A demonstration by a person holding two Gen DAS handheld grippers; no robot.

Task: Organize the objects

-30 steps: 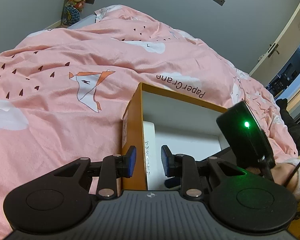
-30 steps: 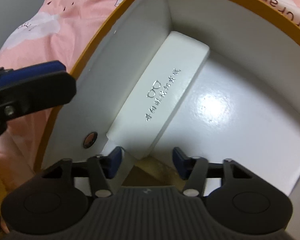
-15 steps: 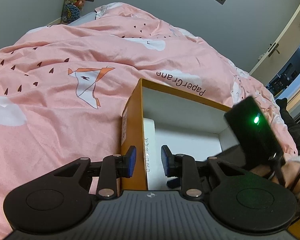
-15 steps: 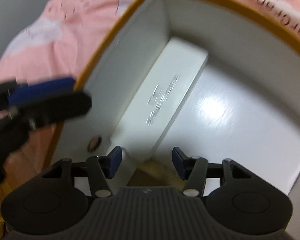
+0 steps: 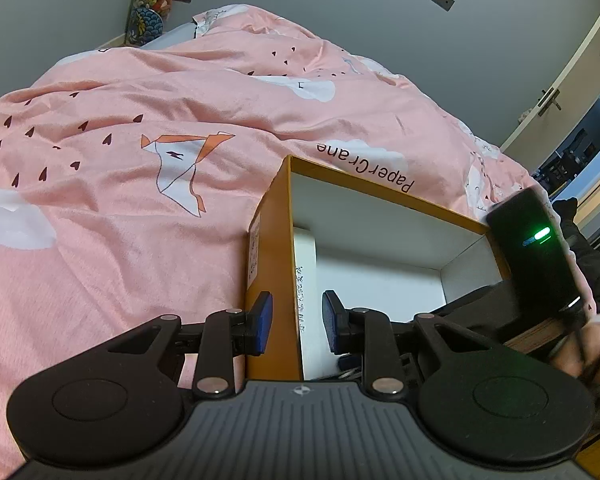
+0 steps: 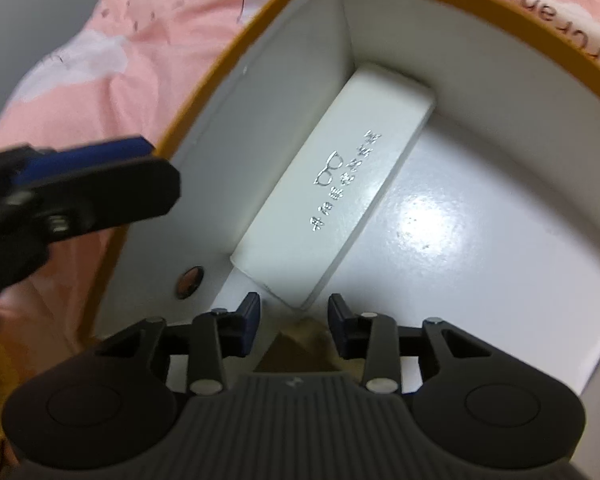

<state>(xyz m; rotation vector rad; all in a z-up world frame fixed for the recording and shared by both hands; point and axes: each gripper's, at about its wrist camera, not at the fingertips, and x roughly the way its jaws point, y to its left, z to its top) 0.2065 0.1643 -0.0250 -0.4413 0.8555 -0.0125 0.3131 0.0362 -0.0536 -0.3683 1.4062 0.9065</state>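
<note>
Pinching the orange box [image 5: 274,264] by its near left wall, the left tool [image 5: 296,322] steadies it on the bed while the right tool [image 6: 294,318], narrowing and empty, hovers over the light, stiff, smooth white case [image 6: 336,204] lying along that wall, best gripped across its short sides.

Both views are dimly and evenly lit, with strong fisheye bending and dark corners. A glare patch is seen on the glossy floor of the box [image 6: 480,240]. The left gripper [image 6: 76,196] is motion-blurred, and a green indicator light [image 5: 540,235] is smeared.
</note>
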